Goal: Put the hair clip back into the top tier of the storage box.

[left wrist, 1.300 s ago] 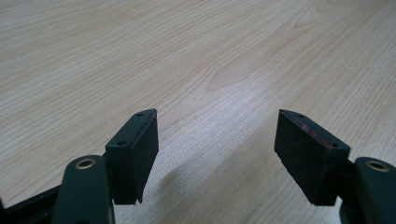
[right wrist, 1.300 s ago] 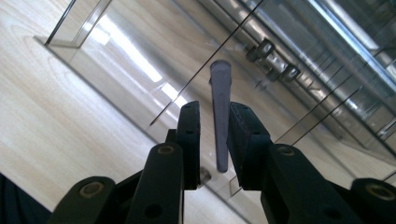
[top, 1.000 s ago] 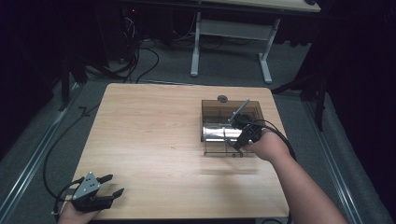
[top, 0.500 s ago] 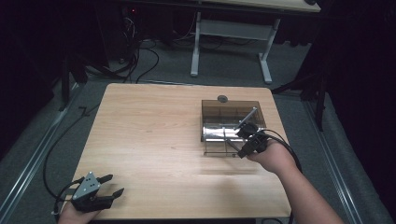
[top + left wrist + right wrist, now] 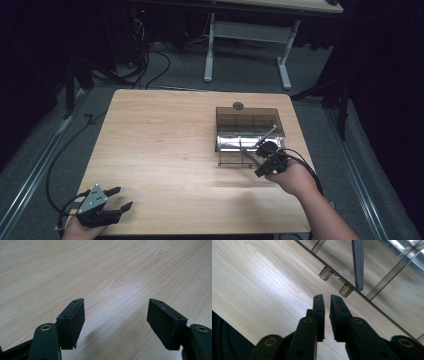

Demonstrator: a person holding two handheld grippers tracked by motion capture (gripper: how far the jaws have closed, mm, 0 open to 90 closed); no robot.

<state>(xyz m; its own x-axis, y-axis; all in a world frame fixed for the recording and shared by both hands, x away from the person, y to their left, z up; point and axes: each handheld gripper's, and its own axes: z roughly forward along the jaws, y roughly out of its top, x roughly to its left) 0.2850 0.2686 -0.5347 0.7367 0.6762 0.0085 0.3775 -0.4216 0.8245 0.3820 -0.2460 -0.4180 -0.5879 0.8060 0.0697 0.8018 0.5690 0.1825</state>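
Observation:
A smoked clear plastic box point(image 5: 250, 117) with dividers stands on the right side of the wooden table point(image 5: 165, 145). A shiny silver piece point(image 5: 235, 142) lies in it, and a slim grey bar point(image 5: 267, 135) leans over it. My right gripper point(image 5: 261, 159) is at the box's near right corner. In the right gripper view the right gripper point(image 5: 326, 297) has just been opening; only a narrow gap shows, with nothing between the jaws. Ahead lie the box's clear edge point(image 5: 337, 282) and the grey bar point(image 5: 358, 265). My left gripper point(image 5: 124, 197) rests open at the near left corner, above bare wood point(image 5: 115, 307).
A small dark round cap point(image 5: 238, 105) sits at the table's far edge behind the box. Cables point(image 5: 150, 65) and a white desk frame point(image 5: 250, 35) stand on the floor beyond the table. Bare wood spreads across the left and middle.
My right gripper has drawn back from over the box toward its near right corner and sunk lower. The left gripper has stayed where it was.

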